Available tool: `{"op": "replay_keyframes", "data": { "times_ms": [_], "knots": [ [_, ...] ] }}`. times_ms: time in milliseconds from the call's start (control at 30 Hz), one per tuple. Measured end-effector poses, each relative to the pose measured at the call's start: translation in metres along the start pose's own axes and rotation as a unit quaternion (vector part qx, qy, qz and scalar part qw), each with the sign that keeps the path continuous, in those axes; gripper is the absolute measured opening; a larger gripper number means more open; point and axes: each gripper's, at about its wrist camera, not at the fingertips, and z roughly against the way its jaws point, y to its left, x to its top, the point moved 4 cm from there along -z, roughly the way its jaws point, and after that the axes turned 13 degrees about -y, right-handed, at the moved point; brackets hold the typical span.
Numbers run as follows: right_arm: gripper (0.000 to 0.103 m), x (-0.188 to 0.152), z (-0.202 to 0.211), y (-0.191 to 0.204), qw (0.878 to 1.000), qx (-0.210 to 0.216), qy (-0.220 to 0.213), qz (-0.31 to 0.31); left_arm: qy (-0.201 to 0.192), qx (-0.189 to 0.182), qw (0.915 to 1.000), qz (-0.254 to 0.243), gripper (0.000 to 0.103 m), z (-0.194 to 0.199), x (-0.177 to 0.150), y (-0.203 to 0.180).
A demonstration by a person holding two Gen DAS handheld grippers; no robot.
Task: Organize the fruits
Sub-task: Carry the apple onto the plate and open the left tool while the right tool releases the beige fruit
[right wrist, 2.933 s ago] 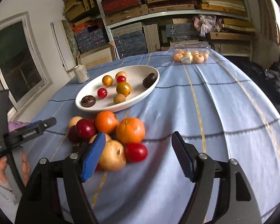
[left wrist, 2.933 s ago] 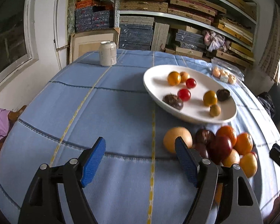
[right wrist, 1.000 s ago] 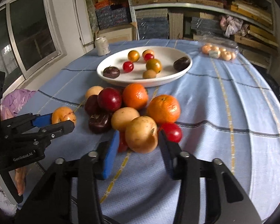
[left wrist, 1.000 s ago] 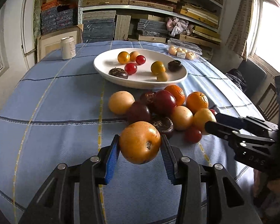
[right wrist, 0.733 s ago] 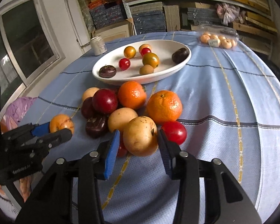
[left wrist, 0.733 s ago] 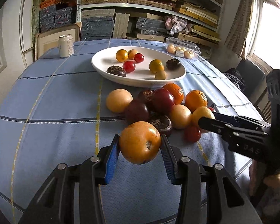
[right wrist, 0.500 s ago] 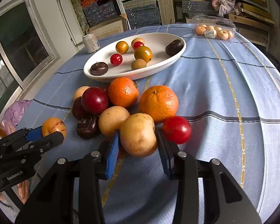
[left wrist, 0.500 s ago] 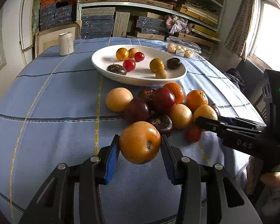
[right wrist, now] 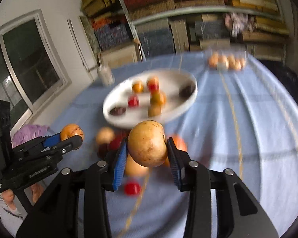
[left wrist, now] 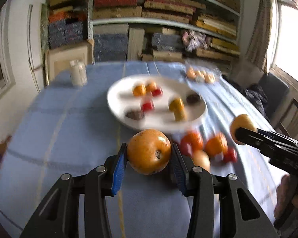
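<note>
Blue tablecloth, seemingly stacked shelves behind.

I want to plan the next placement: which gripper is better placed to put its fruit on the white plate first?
Neither clearly. The left gripper holds an orange fruit, the right gripper a tan fruit; both sit just before the white plate.

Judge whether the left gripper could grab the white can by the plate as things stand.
Probably not yet: the left gripper is shut on an orange fruit. The blue cloth toward the white can looks bare.
</note>
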Motion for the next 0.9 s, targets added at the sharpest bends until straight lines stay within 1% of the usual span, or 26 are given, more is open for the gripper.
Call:
{"op": "replay_keyframes", "data": {
  "times_ms": [67, 133, 200, 300, 367, 533, 767, 900],
  "knots": [
    [0.039, 0.022, -0.008, 0.005, 1.000, 0.000, -0.015, 0.003, -0.010, 0.015, 0.9998, 0.006, 0.044, -0.012, 0.021, 0.007],
    [0.039, 0.040, -0.024, 0.008, 1.000, -0.008, -0.024, 0.010, -0.007, 0.024, 0.9995, 0.021, 0.044, -0.032, 0.038, 0.015],
    [0.039, 0.046, -0.047, 0.009, 1.000, -0.009, -0.015, 0.010, 0.000, 0.029, 0.9990, 0.035, 0.044, -0.050, 0.048, 0.021],
    [0.039, 0.044, -0.072, 0.008, 1.000, -0.020, -0.002, 0.011, 0.013, 0.043, 0.9982, 0.040, 0.044, -0.079, 0.054, 0.031],
    [0.039, 0.040, -0.087, 0.002, 1.000, -0.027, 0.008, 0.007, 0.029, 0.047, 0.9973, 0.049, 0.044, -0.101, 0.053, 0.037],
    [0.039, 0.033, -0.109, -0.020, 0.999, -0.047, 0.027, -0.004, 0.048, 0.054, 0.9964, 0.046, 0.044, -0.130, 0.042, 0.043],
    [0.039, 0.029, -0.123, -0.031, 0.997, -0.063, 0.033, 0.005, 0.061, 0.054, 0.9959, 0.039, 0.044, -0.147, 0.033, 0.046],
    [0.039, 0.028, -0.127, -0.035, 0.997, -0.064, 0.035, 0.003, 0.066, 0.053, 0.9957, 0.037, 0.044, -0.152, 0.030, 0.046]
  ]
}}
